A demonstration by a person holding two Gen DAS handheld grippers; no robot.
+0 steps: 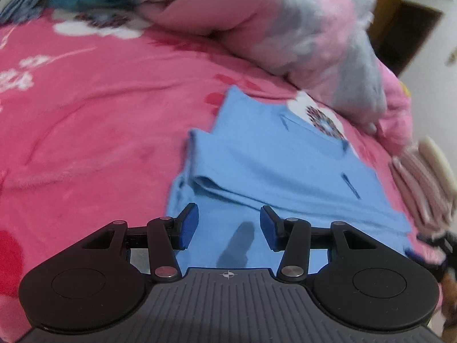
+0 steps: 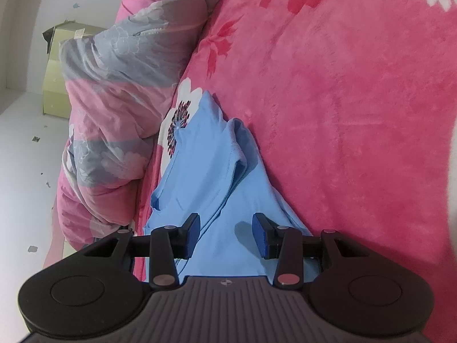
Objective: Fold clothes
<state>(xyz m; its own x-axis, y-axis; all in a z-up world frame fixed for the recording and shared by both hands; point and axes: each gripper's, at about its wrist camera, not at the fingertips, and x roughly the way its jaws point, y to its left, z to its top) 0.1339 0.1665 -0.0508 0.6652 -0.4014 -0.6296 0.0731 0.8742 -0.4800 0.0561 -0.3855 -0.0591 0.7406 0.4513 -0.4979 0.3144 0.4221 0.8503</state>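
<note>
1. The left tool (image 1: 228, 225) hangs low over the near edge of a light blue T-shirt (image 1: 274, 165), its blue pads (image 1: 187, 225) parted with only flat cloth showing in the gap; it is released and grasps nothing.
2. The right tool (image 2: 227, 234) hovers over the same light blue T-shirt (image 2: 205, 177) from another side, its pads (image 2: 192, 235) likewise spread apart with bare cloth between them; it too is released, and its shadow falls on the fabric just ahead of the right-hand pad.
3. Just beyond the left tool, the shirt lies partly folded on the bed: one layer is turned over another, leaving a soft ridge that runs across ahead of the pads, and a sleeve sticks out to the left of that fold.
4. Ahead of the right tool, the shirt narrows toward its far end, with a folded sleeve edge forming a raised pleat to the right of centre.
5. Under the shirt spreads a pink floral blanket (image 1: 94, 108), which fills the area left of the left tool and right of the right tool (image 2: 342, 100).
6. A white flower print (image 2: 182, 114) on the blanket touches the shirt's far edge.
7. Farther off, a bunched pink-and-grey quilt (image 1: 300, 37) lies beyond the shirt; in the right wrist view it sits ahead and left (image 2: 114, 100).
8. Farthest, left of the quilt, a pale green cabinet (image 2: 55, 85) stands on the white floor (image 2: 22, 171).
</note>
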